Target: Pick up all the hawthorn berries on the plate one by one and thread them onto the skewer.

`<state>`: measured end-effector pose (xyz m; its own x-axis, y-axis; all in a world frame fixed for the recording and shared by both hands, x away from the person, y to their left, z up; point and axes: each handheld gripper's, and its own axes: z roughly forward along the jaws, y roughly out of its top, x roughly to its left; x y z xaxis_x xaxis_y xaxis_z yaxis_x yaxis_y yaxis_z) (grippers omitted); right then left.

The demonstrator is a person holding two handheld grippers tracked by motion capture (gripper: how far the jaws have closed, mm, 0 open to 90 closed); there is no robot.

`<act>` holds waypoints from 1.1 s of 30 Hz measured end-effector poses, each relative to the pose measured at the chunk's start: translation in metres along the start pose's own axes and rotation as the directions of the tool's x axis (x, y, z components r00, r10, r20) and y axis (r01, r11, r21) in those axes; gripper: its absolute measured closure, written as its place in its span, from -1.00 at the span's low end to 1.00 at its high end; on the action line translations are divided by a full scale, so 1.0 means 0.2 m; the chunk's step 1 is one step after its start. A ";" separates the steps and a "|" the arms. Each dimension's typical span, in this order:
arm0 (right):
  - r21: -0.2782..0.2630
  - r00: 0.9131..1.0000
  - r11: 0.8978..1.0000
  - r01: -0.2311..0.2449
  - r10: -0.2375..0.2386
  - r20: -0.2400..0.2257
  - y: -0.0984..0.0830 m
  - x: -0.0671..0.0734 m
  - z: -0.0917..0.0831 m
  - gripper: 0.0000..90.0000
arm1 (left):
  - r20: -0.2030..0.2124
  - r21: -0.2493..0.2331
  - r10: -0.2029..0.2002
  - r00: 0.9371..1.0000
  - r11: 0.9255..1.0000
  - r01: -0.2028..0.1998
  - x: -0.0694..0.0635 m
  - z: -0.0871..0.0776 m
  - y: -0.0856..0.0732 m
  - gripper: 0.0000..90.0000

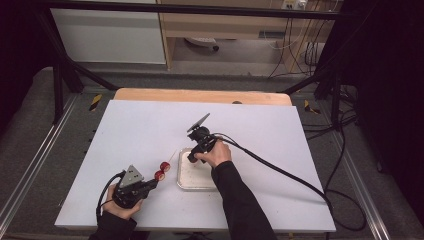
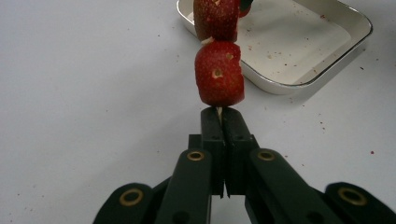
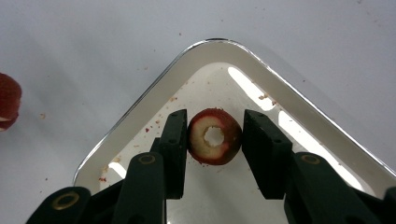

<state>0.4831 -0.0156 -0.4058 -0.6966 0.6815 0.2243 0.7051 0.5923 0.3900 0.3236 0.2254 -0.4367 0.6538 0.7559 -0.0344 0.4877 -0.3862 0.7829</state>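
Left gripper [image 2: 219, 114]: clenched on the blunt end of the skewer [image 1: 171, 155] — two fruit pieces [image 2: 219, 73] threaded just beyond the tips.
Right gripper [image 3: 214, 140]: jaws astride the cored fruit ring [image 3: 215, 136]; left pad touching, right pad a sliver apart — not yet a firm grasp.
Ring's place: lying flat in the tray [image 3: 154, 100], near a corner, hole facing up.
Key relation: skewer's long axis points toward the tray; the right hand is nearer the ring.
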 end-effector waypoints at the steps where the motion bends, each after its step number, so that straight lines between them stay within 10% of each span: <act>1: -0.001 1.000 1.000 -0.003 0.003 0.000 0.00 0.01 -0.01 0.37 | -0.001 -0.001 0.000 1.000 1.000 0.000 0.00 0.00 0.00 0.97; 18: -0.148 0.998 0.988 -0.045 0.037 -0.060 -0.18 0.02 -0.22 0.37 | 0.001 -0.006 0.016 1.000 1.000 -0.016 -0.04 0.01 0.01 0.97; 33: -0.322 0.988 0.939 -0.117 0.078 -0.132 -0.40 -0.04 -0.29 0.38 | 0.012 -0.018 0.024 1.000 1.000 -0.024 -0.11 0.03 0.03 0.97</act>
<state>0.4243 -0.0929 -0.3865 -0.6510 0.6631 0.3696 0.7010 0.3381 0.6280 0.3155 0.2027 -0.4359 0.6722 0.7400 -0.0227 0.4617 -0.3949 0.7943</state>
